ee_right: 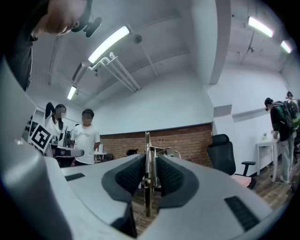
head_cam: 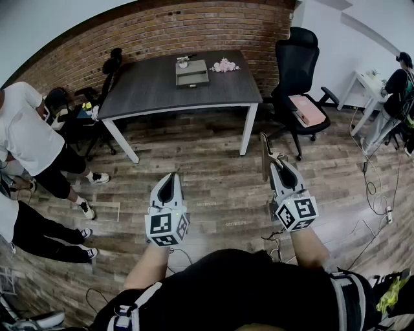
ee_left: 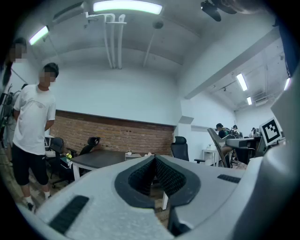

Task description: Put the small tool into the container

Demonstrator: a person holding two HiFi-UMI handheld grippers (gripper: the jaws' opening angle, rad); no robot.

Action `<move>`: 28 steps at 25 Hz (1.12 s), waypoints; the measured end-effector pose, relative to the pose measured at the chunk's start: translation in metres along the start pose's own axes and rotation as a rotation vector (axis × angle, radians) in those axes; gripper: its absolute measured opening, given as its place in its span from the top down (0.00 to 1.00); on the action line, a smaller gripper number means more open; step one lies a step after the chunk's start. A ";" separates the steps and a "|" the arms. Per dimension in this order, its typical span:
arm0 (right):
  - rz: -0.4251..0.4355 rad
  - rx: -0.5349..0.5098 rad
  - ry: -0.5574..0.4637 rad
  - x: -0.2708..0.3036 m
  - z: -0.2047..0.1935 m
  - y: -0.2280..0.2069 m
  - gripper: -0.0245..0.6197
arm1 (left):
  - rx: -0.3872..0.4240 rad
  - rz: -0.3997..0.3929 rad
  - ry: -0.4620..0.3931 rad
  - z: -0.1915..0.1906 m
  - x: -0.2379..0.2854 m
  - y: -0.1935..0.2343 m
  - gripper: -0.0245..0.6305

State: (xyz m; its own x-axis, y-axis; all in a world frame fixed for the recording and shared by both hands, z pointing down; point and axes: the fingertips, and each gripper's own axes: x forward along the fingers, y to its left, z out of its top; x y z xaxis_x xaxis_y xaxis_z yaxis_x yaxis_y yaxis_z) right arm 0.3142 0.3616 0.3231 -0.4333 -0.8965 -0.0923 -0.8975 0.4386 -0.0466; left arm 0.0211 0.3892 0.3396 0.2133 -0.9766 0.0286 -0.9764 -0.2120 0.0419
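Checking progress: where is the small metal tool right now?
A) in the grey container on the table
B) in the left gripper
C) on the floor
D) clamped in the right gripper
D: the metal tool sits pinched between the pads of the right gripper.

Brightly and evenly lit from long ceiling tubes (ee_left: 126, 6), blown out to glaring white in both gripper views. Only faint, soft shadows, under the far table (head_cam: 174, 84) on the wooden floor (head_cam: 220, 187). Strongly fisheye-bent throughout: bowed along the far brick wall (head_cam: 155, 29), black-vignetted in the corners. Sharp at middle and far distance. Soft and out of focus near the lens, across the pale shells of the left gripper (ee_left: 154, 161) and the right gripper (ee_right: 150, 161).
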 end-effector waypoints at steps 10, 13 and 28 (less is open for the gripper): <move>-0.007 -0.010 0.010 -0.003 0.001 -0.003 0.84 | 0.012 -0.039 0.018 0.001 -0.002 -0.005 0.95; -0.012 -0.009 0.008 -0.005 0.002 -0.004 0.84 | 0.018 -0.043 0.018 0.001 -0.004 -0.007 0.95; 0.013 0.007 0.001 -0.010 0.001 -0.008 0.84 | 0.026 -0.030 0.040 -0.003 -0.010 -0.017 0.95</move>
State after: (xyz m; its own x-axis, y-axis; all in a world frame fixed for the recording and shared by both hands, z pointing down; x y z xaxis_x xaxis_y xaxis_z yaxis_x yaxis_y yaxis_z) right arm 0.3261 0.3673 0.3233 -0.4454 -0.8906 -0.0921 -0.8910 0.4510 -0.0525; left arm 0.0358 0.4023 0.3420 0.2435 -0.9675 0.0680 -0.9699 -0.2428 0.0178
